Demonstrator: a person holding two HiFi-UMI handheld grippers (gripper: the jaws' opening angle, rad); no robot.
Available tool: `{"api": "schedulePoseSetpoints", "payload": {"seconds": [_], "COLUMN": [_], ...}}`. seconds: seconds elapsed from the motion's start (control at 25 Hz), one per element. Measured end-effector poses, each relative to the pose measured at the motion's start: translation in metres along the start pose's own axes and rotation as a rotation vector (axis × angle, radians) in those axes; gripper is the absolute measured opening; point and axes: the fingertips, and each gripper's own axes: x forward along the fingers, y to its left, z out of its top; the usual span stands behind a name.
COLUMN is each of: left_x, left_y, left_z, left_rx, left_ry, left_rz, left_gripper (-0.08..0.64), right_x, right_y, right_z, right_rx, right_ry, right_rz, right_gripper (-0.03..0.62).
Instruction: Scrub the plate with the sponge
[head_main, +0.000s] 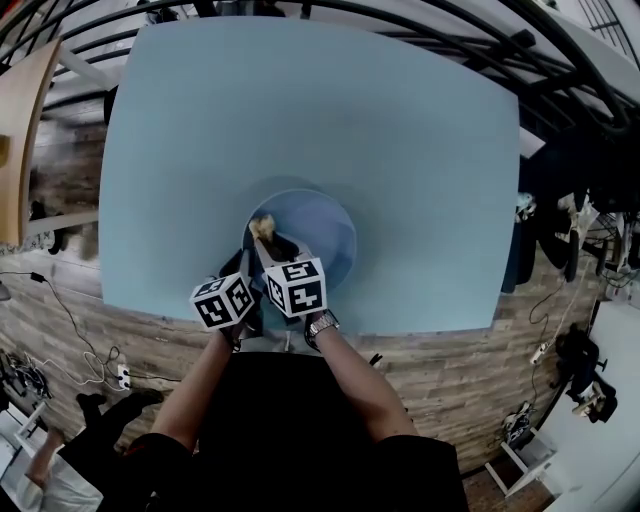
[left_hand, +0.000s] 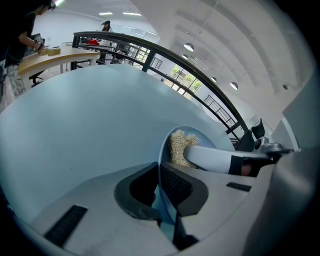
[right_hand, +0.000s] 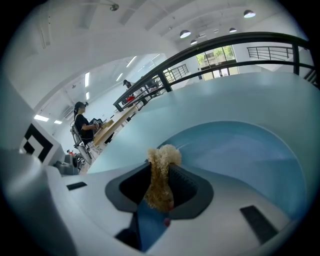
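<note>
A light blue plate (head_main: 325, 235) lies on the pale blue table, near its front edge. My left gripper (head_main: 248, 268) is shut on the plate's near-left rim (left_hand: 161, 165), the thin edge standing between its dark pads. A tan, fibrous sponge (right_hand: 161, 176) is clamped in my right gripper (head_main: 268, 240), which is shut on it. The sponge's frayed end (head_main: 262, 226) rests on the plate's left inner surface (right_hand: 240, 150). In the left gripper view the sponge (left_hand: 179, 146) shows at the tip of the right gripper's white finger (left_hand: 212, 158).
The round pale blue table (head_main: 300, 120) reaches far past the plate on all sides. A black railing (left_hand: 165, 55) runs behind it. A person sits at a wooden desk (right_hand: 107, 127) far off. Cables lie on the wooden floor (head_main: 80, 340).
</note>
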Motion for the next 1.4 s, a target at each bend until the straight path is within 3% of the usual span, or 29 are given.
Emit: {"api": "schedulePoseSetpoints", "payload": {"seconds": [1.4], "left_x": [-0.002], "left_y": [-0.004], "left_z": [-0.001], "left_rx": [0.017], "left_ry": [0.013], "left_rz": [0.014], "left_gripper": [0.006], "right_x": [-0.054], "right_y": [-0.083], "right_z": [0.007], "right_rx": [0.085], "right_ry": [-0.061], "right_rz": [-0.170], "right_gripper": [0.104]}}
